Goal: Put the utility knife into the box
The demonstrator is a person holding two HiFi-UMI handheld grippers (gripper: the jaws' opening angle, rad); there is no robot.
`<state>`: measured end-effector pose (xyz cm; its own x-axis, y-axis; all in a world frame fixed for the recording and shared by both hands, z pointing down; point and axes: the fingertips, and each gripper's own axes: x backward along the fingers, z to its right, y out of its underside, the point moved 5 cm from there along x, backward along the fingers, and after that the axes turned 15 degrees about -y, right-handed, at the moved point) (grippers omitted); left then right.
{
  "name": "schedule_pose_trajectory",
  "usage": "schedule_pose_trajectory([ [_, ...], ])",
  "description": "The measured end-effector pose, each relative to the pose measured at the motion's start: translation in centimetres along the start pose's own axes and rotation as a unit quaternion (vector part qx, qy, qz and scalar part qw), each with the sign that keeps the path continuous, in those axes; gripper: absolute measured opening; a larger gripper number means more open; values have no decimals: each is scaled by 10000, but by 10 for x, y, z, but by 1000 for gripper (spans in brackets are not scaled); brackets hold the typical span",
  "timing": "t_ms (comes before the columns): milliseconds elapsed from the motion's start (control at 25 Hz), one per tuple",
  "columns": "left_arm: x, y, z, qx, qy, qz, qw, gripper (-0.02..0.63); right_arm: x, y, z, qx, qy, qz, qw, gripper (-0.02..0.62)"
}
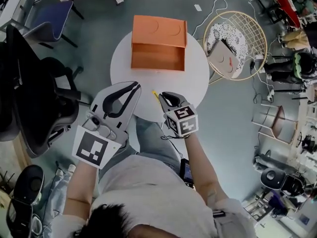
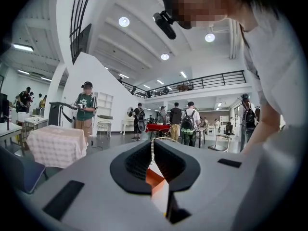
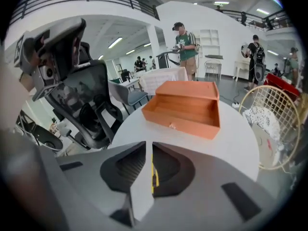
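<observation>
An open orange box [image 1: 158, 56] [image 3: 185, 110] stands at the far side of the round white table [image 1: 198, 78]. My right gripper [image 1: 162, 96] [image 3: 149, 148] hovers over the table's near edge, pointing toward the box. It is shut on the yellow utility knife [image 3: 153, 174], which shows as a thin strip in the narrow gap. A yellow tip of the knife [image 1: 155, 94] pokes out at the jaws in the head view. My left gripper [image 1: 134, 87] [image 2: 152, 146] is held beside it to the left, shut with nothing in it, and a sliver of the box [image 2: 155, 179] shows through its slit.
A black office chair [image 1: 39, 98] stands close to the table's left. A round wire chair [image 1: 237, 43] with a cushion sits to the right, and a blue chair [image 1: 49, 14] is at the far left. Cables lie on the floor behind the table. People stand far off.
</observation>
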<state>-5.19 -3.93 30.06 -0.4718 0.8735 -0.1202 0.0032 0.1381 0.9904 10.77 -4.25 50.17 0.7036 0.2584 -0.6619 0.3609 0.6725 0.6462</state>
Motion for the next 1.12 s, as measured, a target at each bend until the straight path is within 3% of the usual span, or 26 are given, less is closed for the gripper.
schedule_pose_trajectory([
  [520,10,16,-13,112,-368,-174,9991,11,-35,45,10,13,-30,-1066,9943,61],
  [800,10,25,-16,139,-427,-279,9986,11,-46,64,19,-92,90,-1440,9895,71],
  [1120,5,26,-19,179,-461,-341,9982,11,-49,67,22,126,140,-1690,9854,69],
])
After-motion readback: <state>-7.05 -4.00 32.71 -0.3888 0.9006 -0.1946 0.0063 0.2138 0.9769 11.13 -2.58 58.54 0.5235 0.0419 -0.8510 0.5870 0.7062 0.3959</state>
